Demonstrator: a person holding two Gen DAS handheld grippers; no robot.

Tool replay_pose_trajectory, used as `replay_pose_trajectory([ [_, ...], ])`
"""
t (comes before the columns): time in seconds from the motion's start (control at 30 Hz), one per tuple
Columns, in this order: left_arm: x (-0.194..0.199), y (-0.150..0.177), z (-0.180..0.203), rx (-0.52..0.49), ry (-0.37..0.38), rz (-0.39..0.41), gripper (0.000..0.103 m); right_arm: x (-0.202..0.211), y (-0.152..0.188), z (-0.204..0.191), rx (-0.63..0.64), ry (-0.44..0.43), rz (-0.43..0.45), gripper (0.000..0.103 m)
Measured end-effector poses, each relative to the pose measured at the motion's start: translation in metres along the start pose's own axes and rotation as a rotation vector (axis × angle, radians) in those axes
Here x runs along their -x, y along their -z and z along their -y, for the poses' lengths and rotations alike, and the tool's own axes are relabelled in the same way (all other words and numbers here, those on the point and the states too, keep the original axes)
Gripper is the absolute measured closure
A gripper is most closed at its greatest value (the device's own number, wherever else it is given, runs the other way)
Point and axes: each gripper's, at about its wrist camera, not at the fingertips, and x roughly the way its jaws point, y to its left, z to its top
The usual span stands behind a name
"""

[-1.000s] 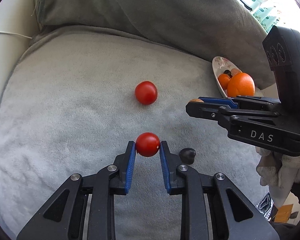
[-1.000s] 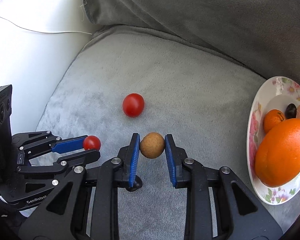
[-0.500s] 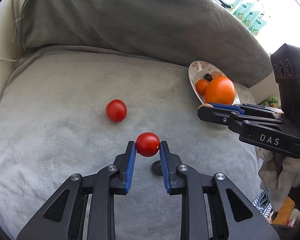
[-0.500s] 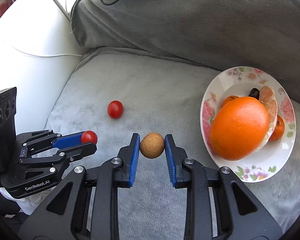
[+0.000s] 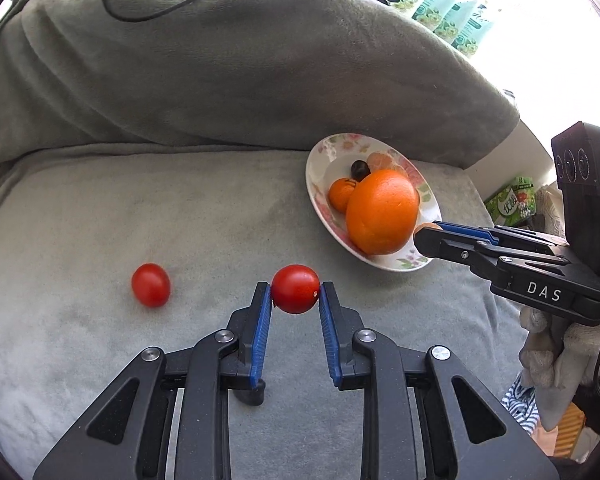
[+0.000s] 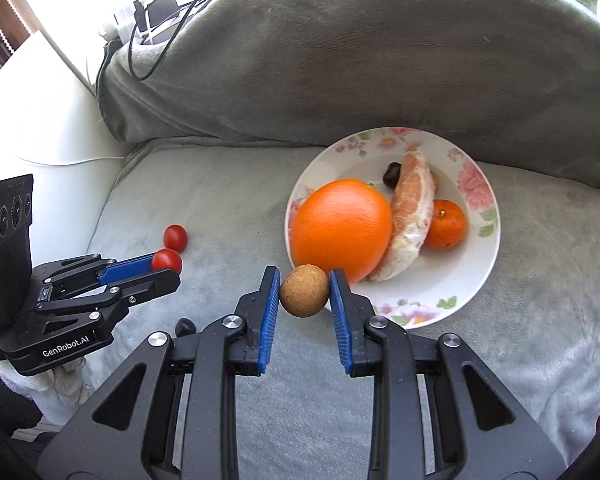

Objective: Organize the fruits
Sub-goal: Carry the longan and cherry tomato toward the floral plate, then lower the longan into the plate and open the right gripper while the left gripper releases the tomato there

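Note:
My left gripper (image 5: 295,294) is shut on a red cherry tomato (image 5: 295,289) and holds it above the grey cushion; it also shows in the right wrist view (image 6: 165,261). A second cherry tomato (image 5: 151,285) lies on the cushion to its left. My right gripper (image 6: 304,292) is shut on a small brown round fruit (image 6: 304,290) at the near rim of the floral plate (image 6: 476,184). The plate holds a large orange (image 6: 340,228), a peeled citrus segment (image 6: 412,216), a mandarin (image 6: 446,224) and a dark grape (image 6: 392,174).
A small dark fruit (image 6: 185,326) lies on the cushion (image 5: 180,208) under my grippers. A large grey back cushion (image 5: 240,72) rises behind the plate, with cables (image 6: 156,36) on top. A white armrest (image 6: 48,120) is at the left.
Both grippers have risen and moved right toward the plate with their fruits held. The plate now looks closer and fuller in both views; the loose tomato has slid left in view.

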Motion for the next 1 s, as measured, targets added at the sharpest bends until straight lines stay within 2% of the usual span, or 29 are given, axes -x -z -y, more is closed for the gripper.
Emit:
replay_pose_trajectory([
  [0.4,-0.017,-0.036,0.036,-0.099,0.028,0.016,0.08,0.014,0.002,0.041,-0.071,0.05,0.026,0.076],
  [1.0,-0.045,-0.084,0.068,-0.172,0.048,-0.002,0.08,0.001,-0.001,0.066,-0.111,0.078,0.013,0.076],
])
